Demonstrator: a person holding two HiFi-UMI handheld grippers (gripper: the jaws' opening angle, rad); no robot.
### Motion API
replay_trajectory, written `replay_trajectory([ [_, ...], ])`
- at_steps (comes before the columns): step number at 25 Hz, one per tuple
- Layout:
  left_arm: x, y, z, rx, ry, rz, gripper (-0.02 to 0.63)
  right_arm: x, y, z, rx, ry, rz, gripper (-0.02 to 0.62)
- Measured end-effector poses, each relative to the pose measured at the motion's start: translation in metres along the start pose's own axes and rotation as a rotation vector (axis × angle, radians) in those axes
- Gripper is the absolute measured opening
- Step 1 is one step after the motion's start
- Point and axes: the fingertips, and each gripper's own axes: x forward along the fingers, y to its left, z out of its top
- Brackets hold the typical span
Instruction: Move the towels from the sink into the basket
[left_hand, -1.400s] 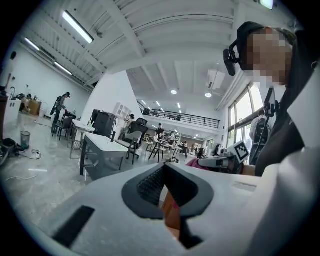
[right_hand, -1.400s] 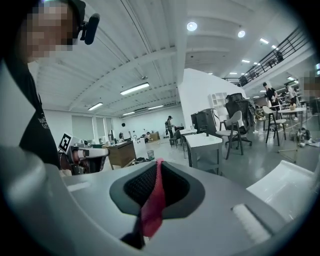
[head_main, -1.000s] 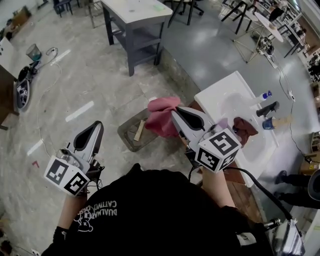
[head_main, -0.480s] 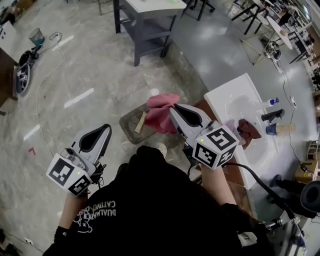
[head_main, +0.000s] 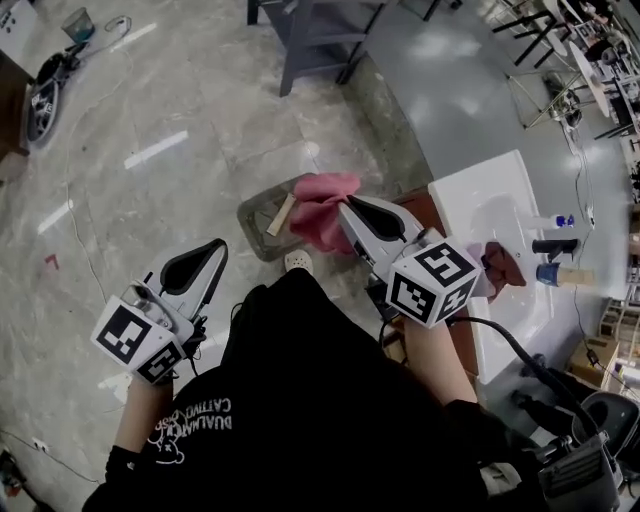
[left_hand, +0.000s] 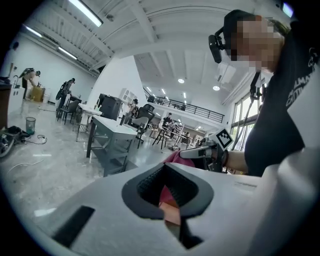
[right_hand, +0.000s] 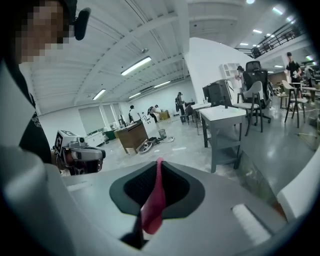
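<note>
A pink towel hangs from my right gripper, which is shut on it just above the grey floor basket. In the right gripper view a strip of that pink towel runs between the jaws of the right gripper. The white sink at the right holds a dark red towel and a pale purple one. My left gripper hovers over the floor at the left, shut and empty. From the left gripper I look across at the held towel.
A short wooden piece lies in the basket. A dark faucet and small bottles stand on the sink's far side. A grey table stands beyond the basket. Cables and a wheel lie at the far left.
Both grippers have sunk lower. The pink towel has come down with the right gripper and still hangs over the basket. The sink has slid toward the right of the head view.
</note>
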Motion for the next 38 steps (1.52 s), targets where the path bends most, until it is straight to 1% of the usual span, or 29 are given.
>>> replay_trajectory([
  [4,0.018,0.012,-0.013,-0.028,0.050,0.024,0.002,0.020,-0.015,-0.015,0.020,0.047,0.031,0.032],
  [9,0.048,0.028,-0.013,-0.059,0.015,0.014,0.003,0.050,-0.033,-0.029,0.071,0.094,0.084,0.032],
  [12,0.073,0.039,-0.021,-0.087,0.028,0.025,0.003,0.069,-0.052,-0.045,0.104,0.141,0.116,0.032],
  [15,0.098,0.053,-0.035,-0.109,0.068,0.050,0.002,0.092,-0.073,-0.062,0.160,0.190,0.154,0.032],
  [18,0.121,0.064,-0.053,-0.157,0.100,0.068,0.003,0.112,-0.090,-0.082,0.211,0.253,0.198,0.032],
  [22,0.150,0.088,-0.075,-0.200,0.117,0.105,0.003,0.142,-0.114,-0.109,0.213,0.343,0.228,0.032],
  [27,0.178,0.101,-0.111,-0.213,0.141,0.146,0.002,0.169,-0.134,-0.160,0.226,0.451,0.243,0.031],
  [31,0.197,0.113,-0.138,-0.286,0.164,0.196,0.003,0.188,-0.149,-0.201,0.253,0.538,0.263,0.031],
  [33,0.207,0.126,-0.151,-0.284,0.159,0.210,0.003,0.203,-0.159,-0.222,0.259,0.563,0.257,0.032],
  [35,0.215,0.134,-0.173,-0.270,0.170,0.232,0.002,0.216,-0.171,-0.247,0.269,0.588,0.247,0.032],
  [38,0.220,0.142,-0.212,-0.289,0.227,0.279,0.002,0.230,-0.186,-0.285,0.294,0.639,0.235,0.031],
])
